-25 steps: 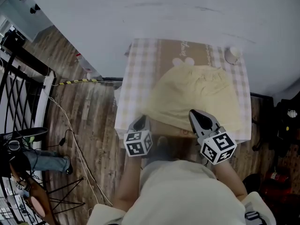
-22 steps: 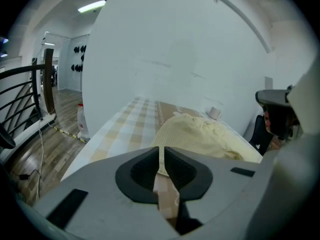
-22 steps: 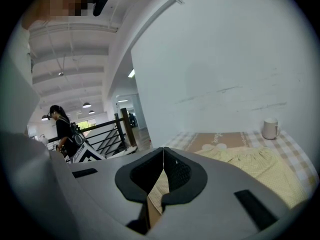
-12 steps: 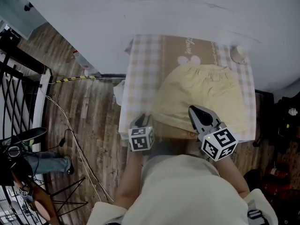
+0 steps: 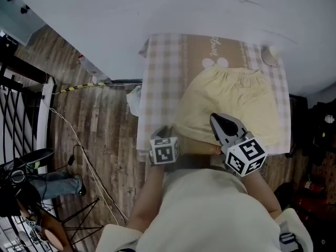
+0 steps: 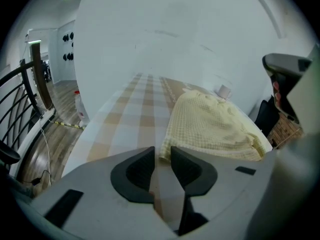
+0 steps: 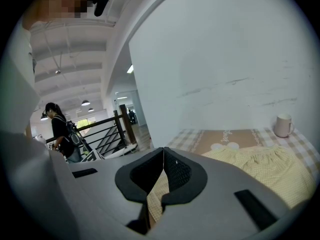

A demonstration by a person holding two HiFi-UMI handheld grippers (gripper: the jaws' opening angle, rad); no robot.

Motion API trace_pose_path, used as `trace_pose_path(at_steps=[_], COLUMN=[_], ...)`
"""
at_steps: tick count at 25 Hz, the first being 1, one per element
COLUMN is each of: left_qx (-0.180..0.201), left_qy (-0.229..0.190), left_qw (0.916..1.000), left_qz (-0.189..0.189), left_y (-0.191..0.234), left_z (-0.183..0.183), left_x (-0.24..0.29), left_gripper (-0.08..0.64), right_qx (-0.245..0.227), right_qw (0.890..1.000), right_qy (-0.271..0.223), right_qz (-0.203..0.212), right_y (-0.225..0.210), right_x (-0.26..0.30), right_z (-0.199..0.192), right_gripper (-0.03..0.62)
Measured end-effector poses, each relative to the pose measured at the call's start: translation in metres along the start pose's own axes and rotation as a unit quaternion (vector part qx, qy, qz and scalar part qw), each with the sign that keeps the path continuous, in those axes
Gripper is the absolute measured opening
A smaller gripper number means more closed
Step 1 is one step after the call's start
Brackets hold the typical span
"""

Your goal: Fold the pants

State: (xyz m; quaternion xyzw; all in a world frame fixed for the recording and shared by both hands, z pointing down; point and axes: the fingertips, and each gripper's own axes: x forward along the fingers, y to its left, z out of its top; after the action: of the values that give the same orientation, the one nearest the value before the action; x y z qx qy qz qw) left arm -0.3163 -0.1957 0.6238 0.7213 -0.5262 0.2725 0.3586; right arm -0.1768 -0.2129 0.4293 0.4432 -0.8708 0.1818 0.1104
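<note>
We look steeply down on a white wall (image 5: 184, 9) and a dark wood-plank floor (image 5: 100, 125), with a small table (image 5: 160, 88) pushed against the wall. A cloth in pale beige-and-white checks covers the table, and a plain tan panel (image 5: 210, 51) runs down the cloth's middle.

The pants (image 5: 231, 104), short and pale yellow in a waffle weave, lie flat on the right half of the table. Their gathered waistband is toward the wall and the hems are toward the near edge. We see the left part of the cloth bare beside them.

The right gripper (image 5: 213, 119) reaches over the near hem from the right, its marker cube (image 5: 245, 156) toward us. In the right gripper view its jaws meet at the tips (image 7: 163, 151), and a strip of the yellow weave hangs pinched just below them, so we read it as clamped on the pants.

The left gripper (image 5: 163, 133) sits at the near left corner of the table, its own marker cube (image 5: 164, 151) facing up. In the left gripper view its jaws stand a narrow gap apart (image 6: 160, 154) and have just been closing. The pants' near left corner lies right at the mouth of that gap. The pads do not press on it, and checked cloth shows between them.

A white mug (image 5: 271, 55) stands at the far right corner, just beyond the waistband.
</note>
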Motion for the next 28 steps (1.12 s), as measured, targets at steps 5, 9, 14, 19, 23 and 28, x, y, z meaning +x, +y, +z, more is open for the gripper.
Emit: trace_pose_path(at_steps=[5,9,14,19,23,28], left_qx=[-0.013,-0.018,-0.016,-0.012,-0.024,-0.043], left_qy=[0.004,0.001,-0.002,-0.004,-0.004,-0.016], left_qw=[0.9999,0.9998,0.9999,0.9999,0.9997,0.9988], left_qz=[0.005,0.006,0.004,0.004,0.009,0.02], left_y=[-0.001,-0.004,-0.004,-0.009,-0.009,-0.007], left_z=[0.0,0.0,-0.001,0.001,0.0,0.004], left_x=[0.0,0.001,0.003,0.003,0.003,-0.002], left_gripper=[0.1,0.1,0.091,0.048,0.033,0.029], right_qx=[0.004,0.006,0.007,0.008,0.01,0.007], right_qw=[1.0,1.0,1.0,1.0,1.0,1.0], right_qy=[0.003,0.0,0.0,0.004,0.004,0.0], right_qz=[-0.009,-0.013,-0.018,-0.015,-0.007,0.011], right_y=[-0.002,0.0,-0.001,0.002,0.002,-0.006], right_x=[0.005,0.009,0.014,0.017,0.018,0.013], right_z=[-0.003,-0.003,-0.003,-0.004,-0.003,0.003], right_gripper=[0.0,0.0,0.0,0.0,0.0,0.0])
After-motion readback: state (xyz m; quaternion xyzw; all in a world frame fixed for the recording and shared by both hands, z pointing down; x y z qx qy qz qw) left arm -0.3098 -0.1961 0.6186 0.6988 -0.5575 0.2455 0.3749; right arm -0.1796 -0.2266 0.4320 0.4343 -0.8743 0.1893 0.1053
